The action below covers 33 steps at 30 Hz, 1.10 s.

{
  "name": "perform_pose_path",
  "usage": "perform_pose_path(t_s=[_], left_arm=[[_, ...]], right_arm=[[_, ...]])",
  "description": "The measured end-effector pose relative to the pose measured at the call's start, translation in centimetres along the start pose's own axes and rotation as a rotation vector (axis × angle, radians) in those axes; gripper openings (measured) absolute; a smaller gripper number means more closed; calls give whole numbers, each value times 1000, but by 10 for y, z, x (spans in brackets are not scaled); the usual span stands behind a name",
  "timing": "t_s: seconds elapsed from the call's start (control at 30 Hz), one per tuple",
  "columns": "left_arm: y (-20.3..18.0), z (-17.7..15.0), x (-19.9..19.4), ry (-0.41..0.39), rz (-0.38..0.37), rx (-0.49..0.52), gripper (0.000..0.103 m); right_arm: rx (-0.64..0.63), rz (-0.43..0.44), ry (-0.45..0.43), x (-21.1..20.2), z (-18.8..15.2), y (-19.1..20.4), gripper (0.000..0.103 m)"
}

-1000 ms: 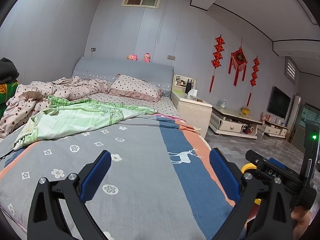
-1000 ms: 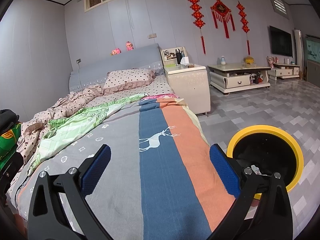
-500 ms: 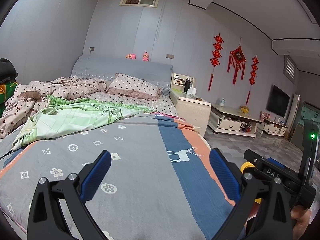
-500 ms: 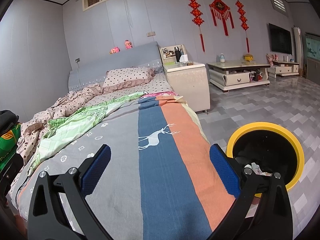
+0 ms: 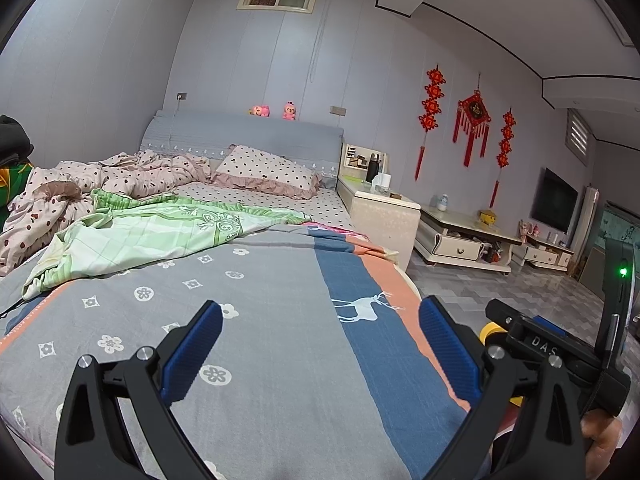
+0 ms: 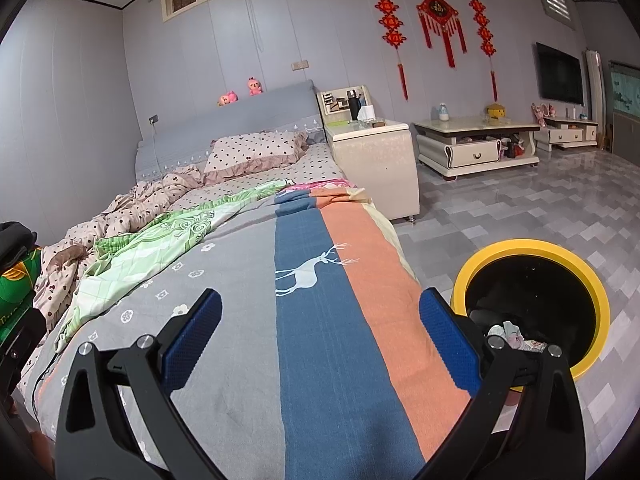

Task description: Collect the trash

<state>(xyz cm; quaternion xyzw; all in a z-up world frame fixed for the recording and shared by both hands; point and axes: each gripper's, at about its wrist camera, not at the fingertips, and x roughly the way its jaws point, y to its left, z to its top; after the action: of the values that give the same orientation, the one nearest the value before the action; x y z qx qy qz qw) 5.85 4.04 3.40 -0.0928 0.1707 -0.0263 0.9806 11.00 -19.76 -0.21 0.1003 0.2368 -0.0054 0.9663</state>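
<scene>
A yellow-rimmed black trash bin [image 6: 532, 304] stands on the floor beside the bed's right edge, with crumpled paper trash [image 6: 514, 334] lying inside it. My right gripper [image 6: 320, 336] hovers open over the foot of the bed, empty, with the bin just right of its right finger. My left gripper [image 5: 320, 340] is also open and empty above the grey flowered bedspread [image 5: 256, 320]. In the left wrist view the right gripper's black body [image 5: 560, 352] and a sliver of the bin's yellow rim [image 5: 489, 332] show at the right. No loose trash shows on the bed.
The bed carries a green sheet [image 5: 152, 232], a rumpled dotted quilt [image 5: 120, 176] and a pillow [image 5: 268, 170]. A cream nightstand [image 6: 372, 160] stands at the head, a low cabinet [image 6: 476, 144] along the wall. Grey tiled floor [image 6: 540, 208] lies right of the bed.
Both views have shifted slightly. In the right wrist view the bin has drifted a little upward; both grippers stay open and empty.
</scene>
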Motion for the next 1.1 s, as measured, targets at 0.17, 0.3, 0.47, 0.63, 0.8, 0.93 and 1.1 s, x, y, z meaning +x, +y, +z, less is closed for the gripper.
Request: perform_pose_path(t_s=[0.17, 0.3, 0.47, 0.63, 0.8, 0.93, 1.1], left_arm=[[1, 0, 3, 3, -2, 2, 95], [1, -2, 5, 7, -3, 3, 95], [1, -3, 7, 10, -7, 1, 95], [1, -3, 7, 11, -7, 1, 95], [2, -3, 7, 13, -7, -1, 95], [2, -4, 7, 8, 2, 0, 95], [3, -7, 8, 11, 1, -3, 95]], right_arm=[[5, 0, 4, 1, 1, -2, 95], [6, 1, 7, 2, 0, -2, 95], [10, 0, 11, 4, 0, -3, 95], [12, -1, 13, 5, -1, -3, 95], [12, -1, 13, 5, -1, -4, 95], [11, -2, 14, 6, -2, -4, 95], [14, 0, 17, 7, -2, -5, 95]])
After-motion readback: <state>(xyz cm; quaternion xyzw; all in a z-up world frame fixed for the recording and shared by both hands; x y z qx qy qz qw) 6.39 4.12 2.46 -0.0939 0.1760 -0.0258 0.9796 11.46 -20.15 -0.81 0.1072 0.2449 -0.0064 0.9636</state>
